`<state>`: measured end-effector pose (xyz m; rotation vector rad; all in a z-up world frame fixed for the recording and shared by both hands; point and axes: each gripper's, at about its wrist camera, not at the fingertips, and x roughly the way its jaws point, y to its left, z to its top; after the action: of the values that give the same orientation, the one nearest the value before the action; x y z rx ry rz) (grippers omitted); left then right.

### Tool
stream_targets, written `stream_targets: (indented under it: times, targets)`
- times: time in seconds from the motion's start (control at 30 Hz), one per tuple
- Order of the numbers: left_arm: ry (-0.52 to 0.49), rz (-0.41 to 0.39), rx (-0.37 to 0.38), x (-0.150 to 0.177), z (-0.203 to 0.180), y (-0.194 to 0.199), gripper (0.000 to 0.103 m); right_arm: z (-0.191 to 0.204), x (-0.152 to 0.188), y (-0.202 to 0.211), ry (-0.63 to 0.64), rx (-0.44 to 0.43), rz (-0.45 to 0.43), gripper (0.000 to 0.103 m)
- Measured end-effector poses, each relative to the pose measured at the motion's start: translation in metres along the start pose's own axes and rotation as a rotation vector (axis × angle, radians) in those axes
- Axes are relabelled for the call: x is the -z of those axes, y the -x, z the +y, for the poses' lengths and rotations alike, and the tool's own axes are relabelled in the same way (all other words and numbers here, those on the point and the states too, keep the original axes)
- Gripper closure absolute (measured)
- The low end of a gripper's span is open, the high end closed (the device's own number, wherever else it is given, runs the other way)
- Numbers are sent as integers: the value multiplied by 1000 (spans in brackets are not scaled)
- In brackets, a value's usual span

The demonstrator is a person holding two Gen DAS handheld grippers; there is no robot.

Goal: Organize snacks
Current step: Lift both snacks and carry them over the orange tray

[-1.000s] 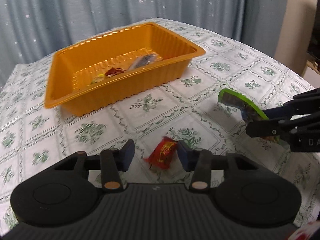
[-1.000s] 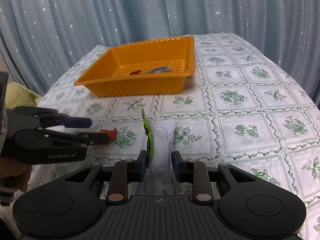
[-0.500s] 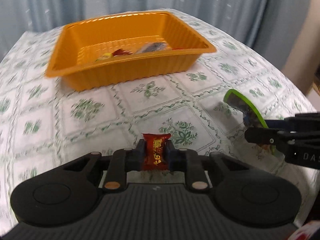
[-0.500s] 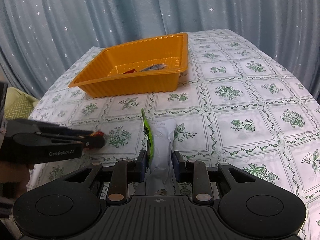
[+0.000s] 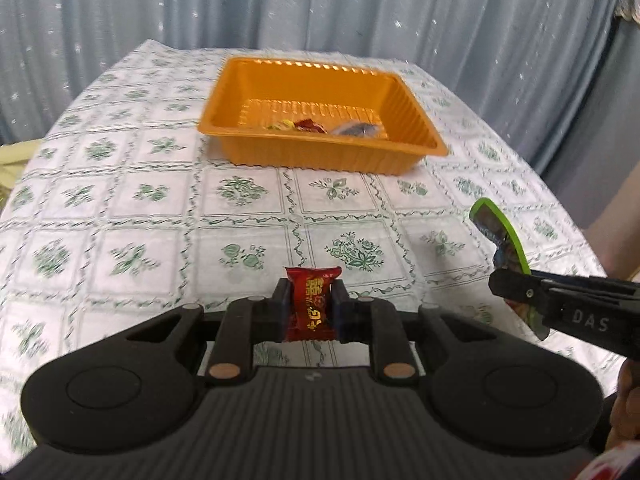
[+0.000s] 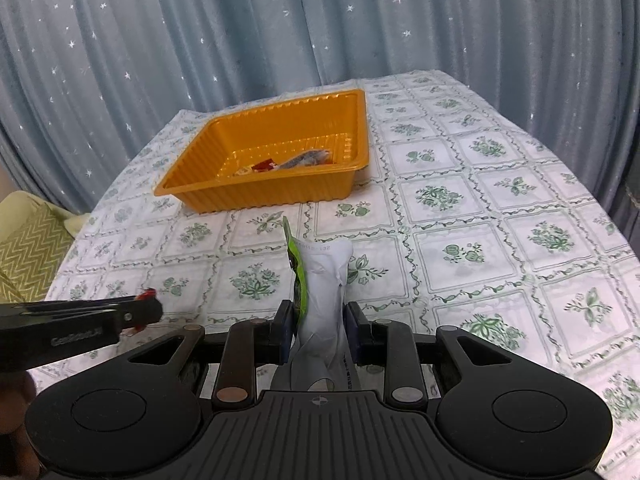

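Note:
My left gripper is shut on a red wrapped candy and holds it above the tablecloth. It shows at the left of the right wrist view. My right gripper is shut on a green-and-white snack packet, which stands up between the fingers. The packet also shows at the right of the left wrist view. An orange tray sits ahead on the table with a few wrapped snacks inside; it shows in the right wrist view too.
The table has a white cloth with green flowers. Blue starred curtains hang behind it. A yellow-green cushion lies beyond the table's left edge. Bare cloth lies between both grippers and the tray.
My left gripper closed on the red candy, lifted it off the cloth and turned to face the tray. My right gripper kept its packet and rose a little.

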<state>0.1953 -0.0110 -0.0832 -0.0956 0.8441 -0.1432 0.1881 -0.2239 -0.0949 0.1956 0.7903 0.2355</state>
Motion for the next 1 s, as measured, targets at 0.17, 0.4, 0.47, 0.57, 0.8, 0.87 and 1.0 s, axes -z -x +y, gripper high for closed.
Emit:
stream_targets:
  times: [0.17,0.4,0.47,0.57,0.8,0.87,1.0]
  targets:
    - [56,-20,3,7,1,31,85,12,1,20,6,-4,2,75]
    - [61,-38,-15,16,1,59,85,29,6,42,28,-20,-6,75]
    - [62,-43,-17,18,1,65,85,33,7,48,29,-26,-11,75]
    - [63,-52,-16,19,0,74,85,36,9,54,34,-29,-17,75]
    - [60,-69,-11,18,-5,85,85,40,10,66,37,-35,-30,75]
    - [60,-73,-9,17,-6,86,85,38,9,68,36,-34,-35,75]
    - [61,-75,-6,16,-6,87,85,36,9,70,32,-30,-39,75]
